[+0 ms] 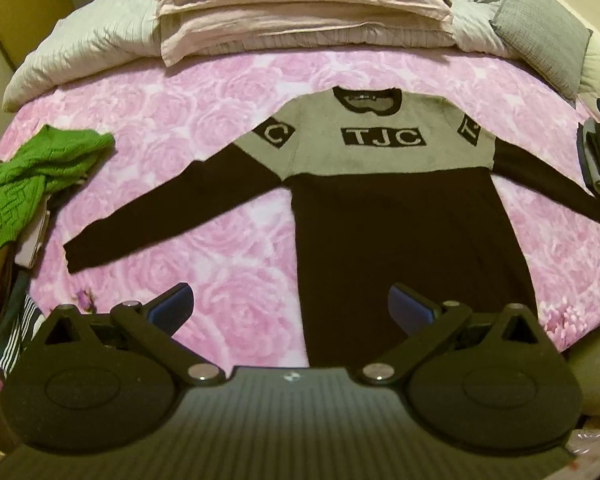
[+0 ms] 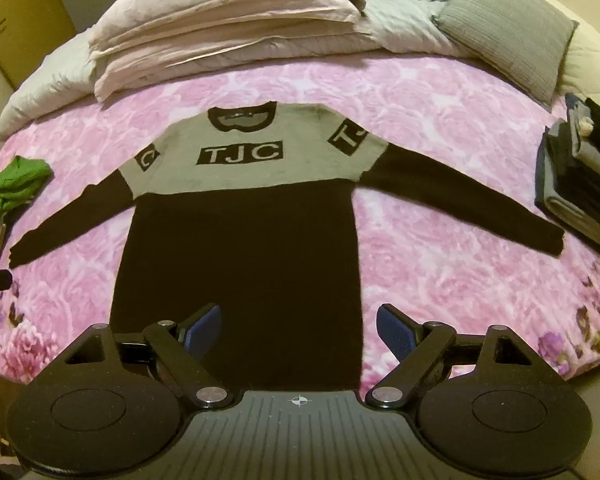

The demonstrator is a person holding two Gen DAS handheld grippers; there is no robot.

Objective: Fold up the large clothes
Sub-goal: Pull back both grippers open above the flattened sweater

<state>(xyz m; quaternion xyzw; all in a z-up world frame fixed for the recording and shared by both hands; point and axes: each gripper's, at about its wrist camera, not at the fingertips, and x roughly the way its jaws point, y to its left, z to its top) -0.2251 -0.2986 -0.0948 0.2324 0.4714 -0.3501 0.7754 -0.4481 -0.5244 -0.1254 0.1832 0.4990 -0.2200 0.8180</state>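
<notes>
Now the black-and-grey knitted "TJC" sweater (image 1: 380,208) lies spread flat on the pink rose-patterned bedspread (image 1: 203,92), unfolded, with the left gripper (image 1: 291,304) and right gripper (image 2: 297,328) both gaping empty above its hem, so I judge a sleeve wants pinching and folding inward next.

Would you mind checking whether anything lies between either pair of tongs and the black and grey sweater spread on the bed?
Nothing visible does. The left tongs and right tongs hang open above the sweater, whose hem and sleeves lie uncovered; the green garment sits apart, beyond one cuff.
</notes>
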